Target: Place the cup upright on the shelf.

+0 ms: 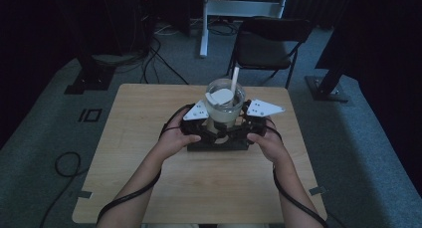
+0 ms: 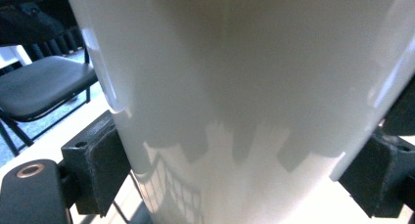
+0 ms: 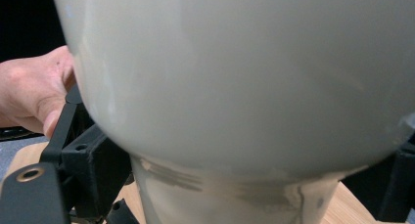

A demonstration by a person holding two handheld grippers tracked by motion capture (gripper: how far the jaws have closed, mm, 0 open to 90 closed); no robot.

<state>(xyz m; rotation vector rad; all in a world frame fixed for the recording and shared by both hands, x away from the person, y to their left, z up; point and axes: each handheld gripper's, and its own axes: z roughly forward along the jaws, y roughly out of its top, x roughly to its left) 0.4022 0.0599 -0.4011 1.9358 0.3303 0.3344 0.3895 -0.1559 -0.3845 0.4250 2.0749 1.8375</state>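
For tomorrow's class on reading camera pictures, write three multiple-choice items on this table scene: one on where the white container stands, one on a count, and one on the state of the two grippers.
1. Where does the white container stand?
A. at the table's near left corner
B. between the two grippers, toward the table's far edge
C. on the black chair

2. How many hand-held grippers are at the container?
A. one
B. two
C. three

3. How do the grippers stand to the container?
A. both lie open on the table, apart from it
B. one holds a spoon
C. each has the container's wall between its jaws

Key: 1 B, the high view shows it between the left gripper and the right gripper, on the table. 2 B, one gripper per hand. 3 C, each gripper view shows the white wall between two black jaws.
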